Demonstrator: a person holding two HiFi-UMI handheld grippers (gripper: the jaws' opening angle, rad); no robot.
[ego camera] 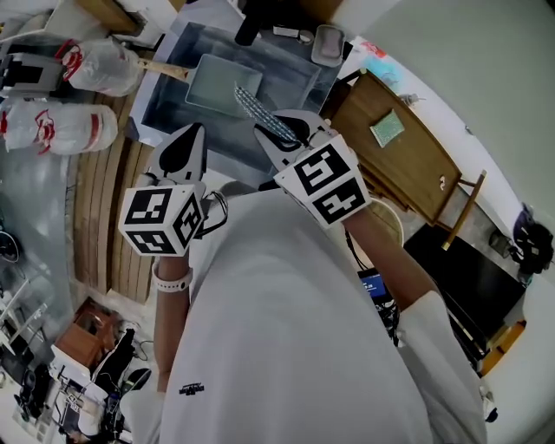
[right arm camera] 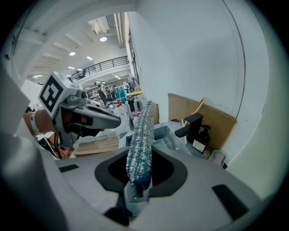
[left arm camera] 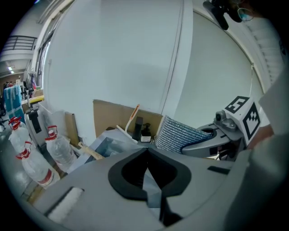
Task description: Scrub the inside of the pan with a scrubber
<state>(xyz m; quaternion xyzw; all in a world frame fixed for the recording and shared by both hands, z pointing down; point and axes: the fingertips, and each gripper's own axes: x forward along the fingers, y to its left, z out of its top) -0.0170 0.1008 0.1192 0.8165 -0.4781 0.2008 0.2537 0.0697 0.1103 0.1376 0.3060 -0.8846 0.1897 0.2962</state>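
The pan (ego camera: 221, 82) lies in the sink (ego camera: 169, 104), ahead of both grippers, with a faucet (ego camera: 247, 26) behind it. The scrubber (ego camera: 258, 111) juts forward from the fingers of the right gripper (ego camera: 279, 130) over the sink's near part, just right of the left gripper (ego camera: 196, 132). 2 bottles (ego camera: 52, 126) lie on the surface (ego camera: 104, 199) left of the sink, and another surface (ego camera: 408, 156) stands to its right.

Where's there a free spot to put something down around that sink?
The wooden slatted counter is bare nearer us than the clear plastic bottles. The brown wooden table is mostly bare beside its green pad. The grey sink's back edge is crowded.
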